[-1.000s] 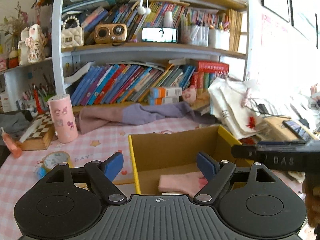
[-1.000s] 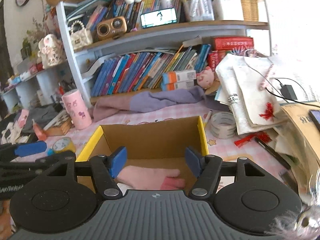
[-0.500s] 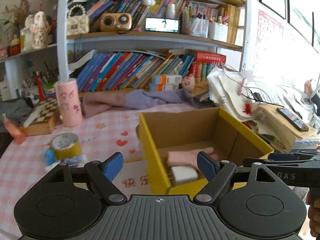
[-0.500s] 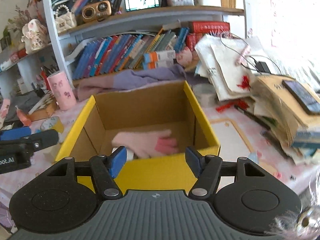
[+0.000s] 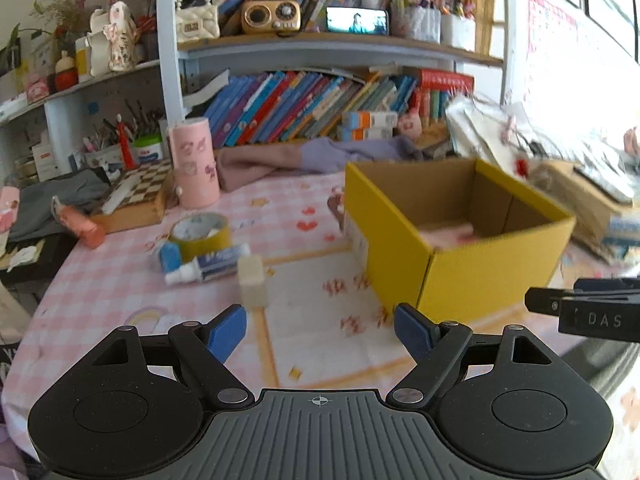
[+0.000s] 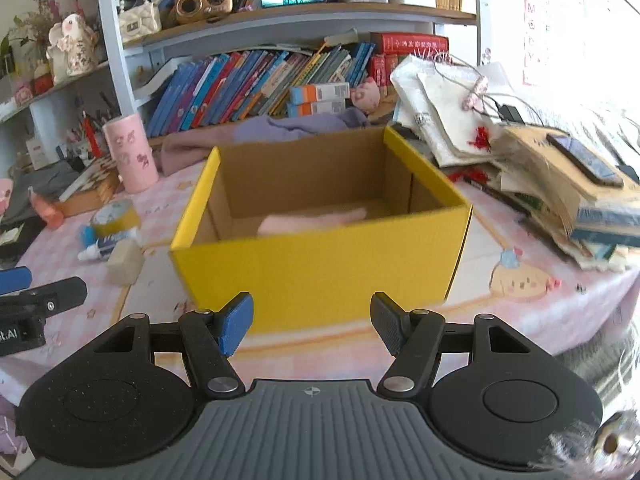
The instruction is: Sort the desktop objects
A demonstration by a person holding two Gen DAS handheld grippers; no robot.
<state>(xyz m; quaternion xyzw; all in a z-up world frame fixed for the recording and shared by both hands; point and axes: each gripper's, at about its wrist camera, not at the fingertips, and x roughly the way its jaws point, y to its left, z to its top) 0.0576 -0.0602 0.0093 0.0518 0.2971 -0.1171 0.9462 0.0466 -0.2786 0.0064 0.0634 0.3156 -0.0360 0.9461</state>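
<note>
We hold both tools short of the yellow box (image 6: 320, 268), and that box is our landmark on the pink checked tablecloth (image 5: 120, 280). The left gripper (image 5: 320, 334) has its blue pads spread wide with only cloth between them; the right gripper (image 6: 312, 324) stands with its jaws apart too, nothing gripped, facing the near wall of the box. Inside the box, on its floor, lies something soft and pink (image 6: 312, 220), too blurred for us to name. Left of the box wait the loose things: a pale eraser-like block (image 5: 252, 284) nearest, a small blue-and-white tube (image 5: 208, 264) just beyond it, touching or nearly touching a roll of yellow tape (image 5: 200, 232), and further left an orange bottle (image 5: 80, 226) lying on its side by the chessboard (image 5: 136, 196). Well behind those stands a tall pink canister (image 5: 194, 162). We judge the block the easiest pick: light, firm, squared faces, so we pinch it across its two flat sides. The tube looks light but round and slick, likely to roll, so we would take it across the middle of its body. The tape roll is stiff and wide; gripping one wall through the hole seems safer than spanning it. The box itself is light card and may slide if nudged.
</note>
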